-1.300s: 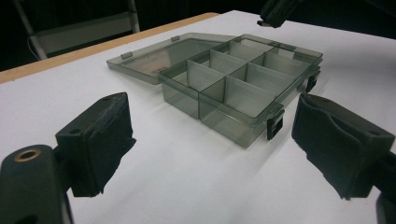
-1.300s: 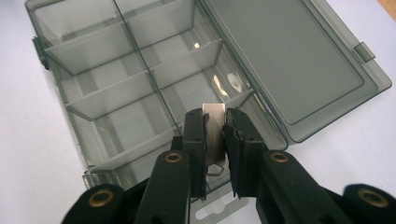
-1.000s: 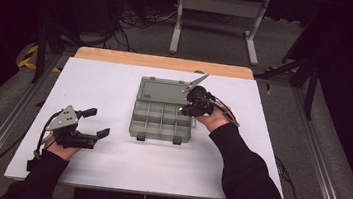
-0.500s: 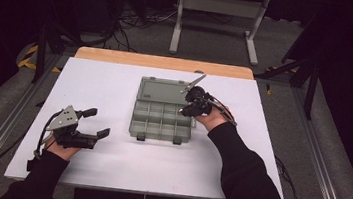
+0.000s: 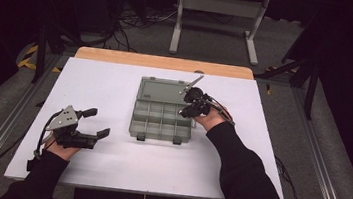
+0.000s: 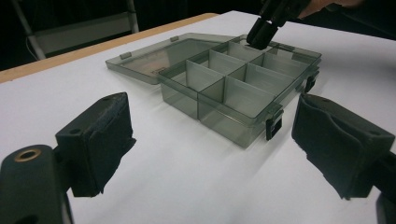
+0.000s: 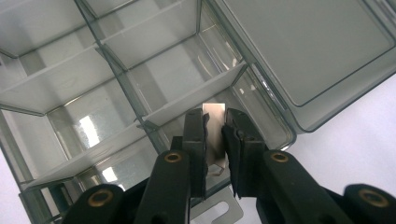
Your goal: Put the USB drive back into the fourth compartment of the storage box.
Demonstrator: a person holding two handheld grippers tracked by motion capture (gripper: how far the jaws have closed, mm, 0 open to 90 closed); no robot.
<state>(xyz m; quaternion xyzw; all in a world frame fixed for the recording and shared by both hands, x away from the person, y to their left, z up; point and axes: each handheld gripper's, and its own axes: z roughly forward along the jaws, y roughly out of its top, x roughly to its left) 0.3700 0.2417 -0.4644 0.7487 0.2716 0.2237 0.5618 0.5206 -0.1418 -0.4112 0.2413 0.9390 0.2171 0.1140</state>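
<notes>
An open grey see-through compartment box point(image 5: 134, 125) lies in the middle of the white table, its lid point(image 5: 159, 90) folded flat at the far side. My right gripper point(image 5: 185, 110) hangs over the box's right far corner, shut on a small shiny metal plate point(image 7: 215, 140) that stands upright between its pads. In the right gripper view the right gripper point(image 7: 214, 116) holds the plate above a corner compartment point(image 7: 261, 116) next to the lid hinge. My left gripper point(image 5: 98, 122) rests on the table left of the box, open with nothing between its jaws. The left gripper point(image 6: 210, 154) faces the box point(image 6: 224, 116), with the right gripper point(image 6: 262, 32) above its far side.
The box's compartments look bare inside. Two black latches point(image 6: 274, 125) sit on its near wall. A wooden strip point(image 5: 163, 62) edges the table's far side, with a metal stand point(image 5: 217, 13) and cables on the floor beyond. White table surface point(image 5: 90, 84) spreads on both sides of the box.
</notes>
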